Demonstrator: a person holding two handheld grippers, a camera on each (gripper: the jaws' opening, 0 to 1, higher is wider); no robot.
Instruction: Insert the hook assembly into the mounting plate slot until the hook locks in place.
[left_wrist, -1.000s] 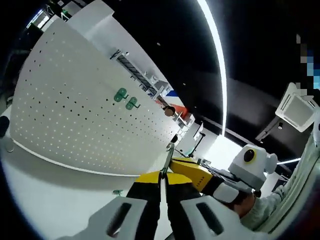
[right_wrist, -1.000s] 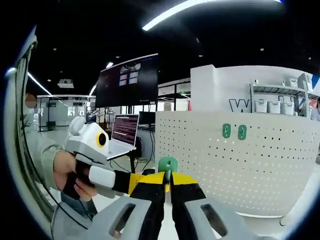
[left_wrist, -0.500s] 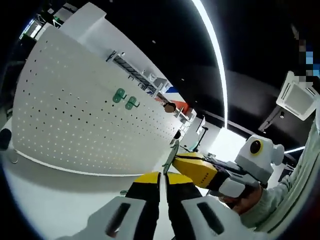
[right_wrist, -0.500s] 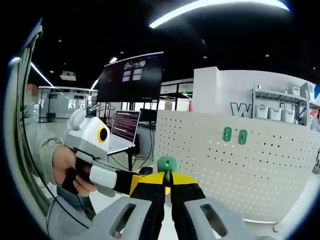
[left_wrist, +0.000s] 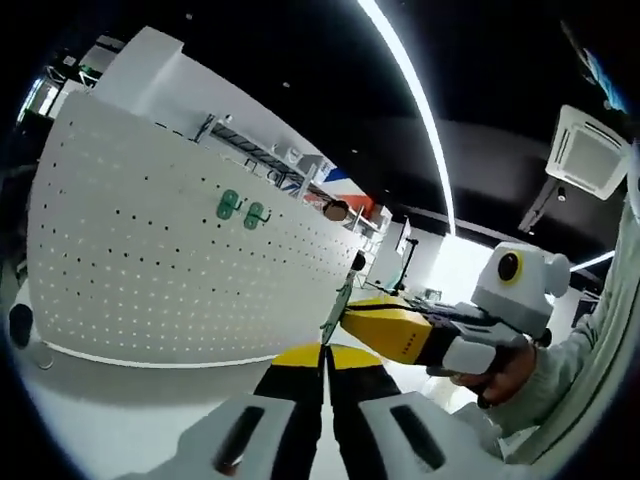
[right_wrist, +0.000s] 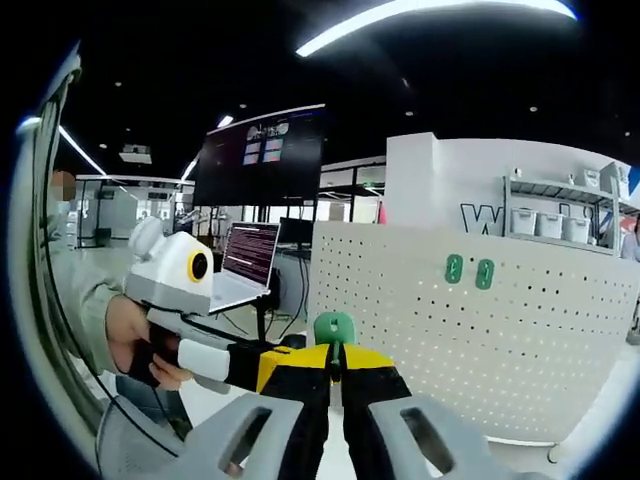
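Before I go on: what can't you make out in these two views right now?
- Green hook, right gripper view: the part below its rounded top is hidden between the shut jaws.
- Left gripper view: the same hook shows edge-on, shape unreadable.
- Pegboard: target slot too small to pick out.
- Two mounted green hooks: seating too small to judge.

pegboard: white, matt, looks like painted metal, with small round holes
hooks on pegboard: green plastic, a little glossy
held hook: green plastic, smooth
left gripper: yellow and black tips matt, white plastic body smooth
right gripper: same matt tips, same white plastic
table: white, smooth
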